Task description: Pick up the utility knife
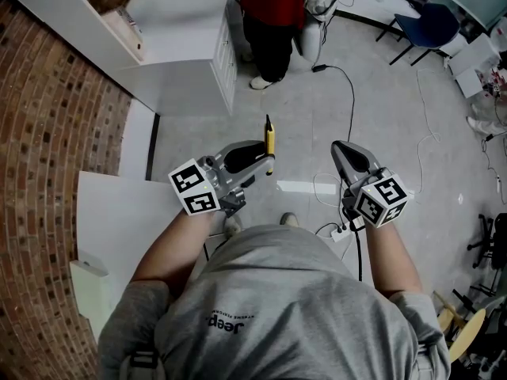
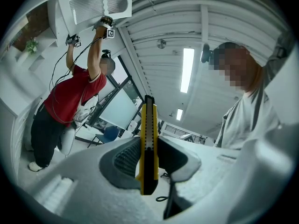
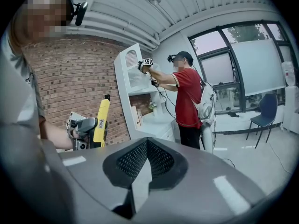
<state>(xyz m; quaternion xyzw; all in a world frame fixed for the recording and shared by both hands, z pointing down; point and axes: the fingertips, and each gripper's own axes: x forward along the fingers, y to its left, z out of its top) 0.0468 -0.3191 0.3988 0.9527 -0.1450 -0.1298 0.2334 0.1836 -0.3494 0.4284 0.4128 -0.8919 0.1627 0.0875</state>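
Observation:
The utility knife (image 1: 270, 142) is yellow and black, and my left gripper (image 1: 265, 161) is shut on it, holding it in the air at chest height above the floor. In the left gripper view the knife (image 2: 149, 143) stands upright, pinched between the two dark pads, its tip pointing up. The right gripper view shows the same knife (image 3: 101, 120) sticking up out of the left gripper (image 3: 86, 127) in front of the brick wall. My right gripper (image 1: 342, 150) hovers apart to the right, its jaws closed to a point with nothing in them (image 3: 147, 146).
A person in a red shirt (image 1: 273, 14) stands ahead, reaching up at a white shelf unit (image 1: 182, 46). The brick wall (image 1: 47, 133) runs along the left with a white board (image 1: 111, 212) beside it. Cables (image 1: 348, 93) trail over the floor; a blue chair (image 1: 432, 22) is at far right.

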